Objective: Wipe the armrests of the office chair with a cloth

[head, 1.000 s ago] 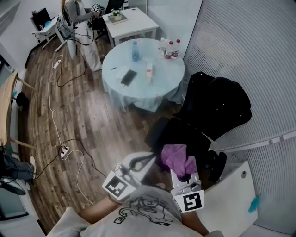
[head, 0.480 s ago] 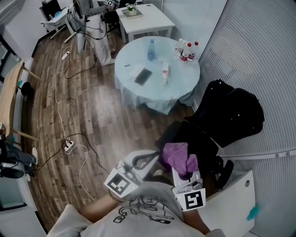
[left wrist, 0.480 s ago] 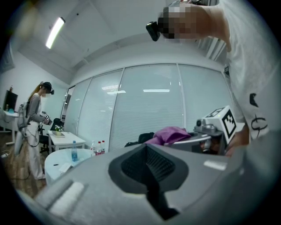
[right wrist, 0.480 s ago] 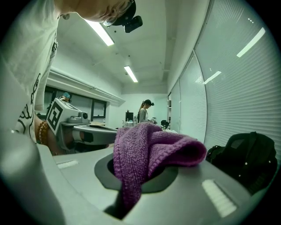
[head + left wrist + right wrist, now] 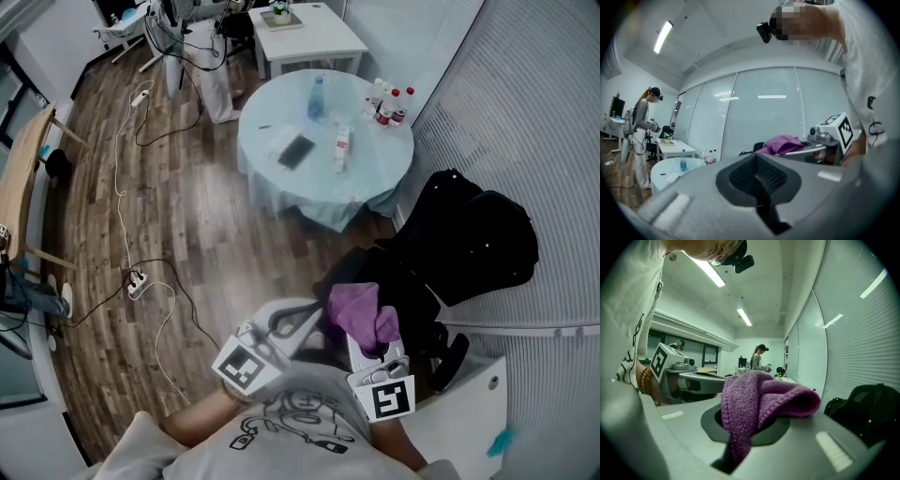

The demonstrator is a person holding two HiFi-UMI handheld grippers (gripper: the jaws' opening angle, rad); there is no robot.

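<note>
The black office chair (image 5: 478,239) stands by the blinds, seat (image 5: 394,277) toward me, and one armrest (image 5: 452,352) shows beside my right gripper. A purple cloth (image 5: 361,314) bunches out of my right gripper (image 5: 364,336), which is shut on it just above the seat's near edge. In the right gripper view the cloth (image 5: 759,399) drapes over the jaws of that gripper (image 5: 745,427), with the chair (image 5: 867,408) to the right. My left gripper (image 5: 311,317) is shut and holds nothing, left of the seat. The left gripper view shows its jaws (image 5: 759,176) together, the cloth (image 5: 780,143) beyond.
A round table (image 5: 281,183) with a pale blue cover holds bottles (image 5: 389,103) and a phone (image 5: 296,150). Behind it stands a white square table (image 5: 309,33). Cables and a power strip (image 5: 136,279) lie on the wood floor. A white cabinet (image 5: 469,412) sits right of me. A person (image 5: 641,126) stands far off.
The head view has shifted, so the table and chair sit further right in the frame. Both grippers hold nearly the same pose, the cloth still gripped in the right one.
</note>
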